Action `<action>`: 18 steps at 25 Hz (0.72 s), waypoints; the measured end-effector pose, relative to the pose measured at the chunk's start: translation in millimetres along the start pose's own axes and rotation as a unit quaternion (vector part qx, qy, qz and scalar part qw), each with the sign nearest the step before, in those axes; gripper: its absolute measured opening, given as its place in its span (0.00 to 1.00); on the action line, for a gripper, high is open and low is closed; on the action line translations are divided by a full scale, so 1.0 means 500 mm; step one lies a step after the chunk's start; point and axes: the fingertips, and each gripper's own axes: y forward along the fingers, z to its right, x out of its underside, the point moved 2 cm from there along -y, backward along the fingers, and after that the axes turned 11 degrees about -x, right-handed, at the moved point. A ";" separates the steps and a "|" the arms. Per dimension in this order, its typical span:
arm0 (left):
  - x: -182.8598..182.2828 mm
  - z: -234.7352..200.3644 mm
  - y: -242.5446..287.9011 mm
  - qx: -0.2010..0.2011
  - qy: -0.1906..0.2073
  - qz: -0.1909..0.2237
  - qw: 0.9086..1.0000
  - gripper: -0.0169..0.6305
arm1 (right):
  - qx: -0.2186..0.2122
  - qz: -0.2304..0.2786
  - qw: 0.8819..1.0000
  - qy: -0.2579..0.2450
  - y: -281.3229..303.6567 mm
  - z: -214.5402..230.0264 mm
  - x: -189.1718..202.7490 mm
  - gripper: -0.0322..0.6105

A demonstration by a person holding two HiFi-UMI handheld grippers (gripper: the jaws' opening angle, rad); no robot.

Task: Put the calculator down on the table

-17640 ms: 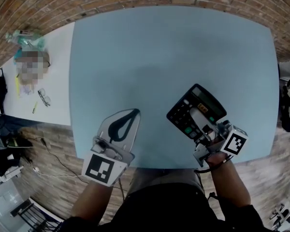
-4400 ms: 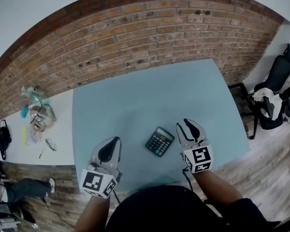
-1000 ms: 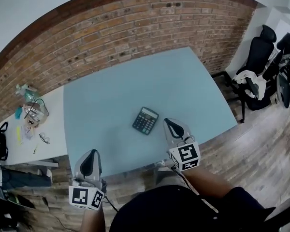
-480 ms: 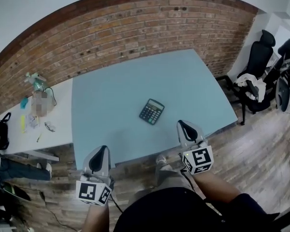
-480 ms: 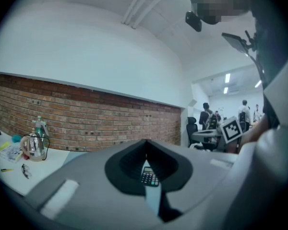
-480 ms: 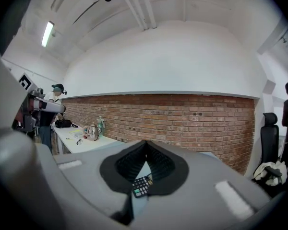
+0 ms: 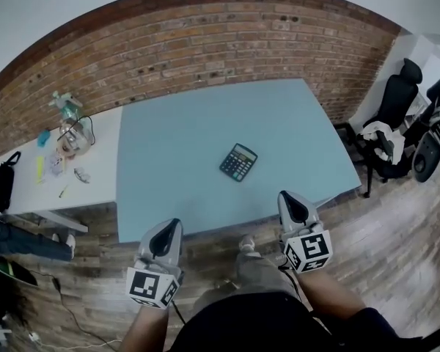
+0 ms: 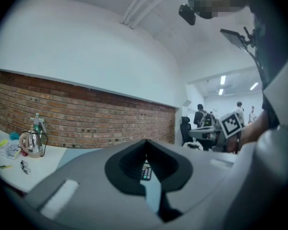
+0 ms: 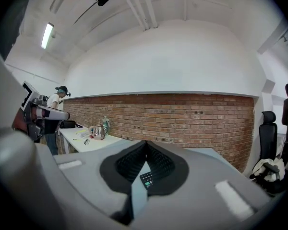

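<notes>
the calculator (image 7: 238, 162) lies flat on the blue desk (image 7: 205, 116), a little right of the middle of the head view and nearer the desk's lower edge than the far one, turned at a slant with its display end toward the upper right. nothing touches it and nothing else lies on that desk top.

both tongs are held well apart from it, below the desk's near edge and over the wooden floor (image 7: 396, 240). the left tongs (image 7: 169, 229) sit at the lower left of centre, the right tongs (image 7: 287, 200) at the lower right, each pointing up the frame toward the desk. each carries its marker cube (image 7: 308, 250) at the end nearest the person.

in the left gripper view the left tongs (image 8: 145, 143) are closed tip to tip with nothing between them; the calculator (image 8: 146, 171) shows small through the hollow behind the tips. the right gripper view gives the same: the right tongs (image 9: 145, 145) are closed and empty, the calculator (image 9: 146, 180) far off behind them.

a white desk (image 7: 29, 196) adjoins the blue one at the left of the head view, with a bottle (image 7: 67, 107) and small clutter on it. a brick wall (image 7: 205, 42) runs behind both desks, and office chairs (image 7: 396, 101) stand at the right edge.
</notes>
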 end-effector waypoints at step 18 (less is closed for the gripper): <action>-0.023 0.000 -0.013 -0.011 0.021 0.011 1.000 0.03 | -0.016 0.026 0.999 0.028 0.018 -0.004 -0.030 0.05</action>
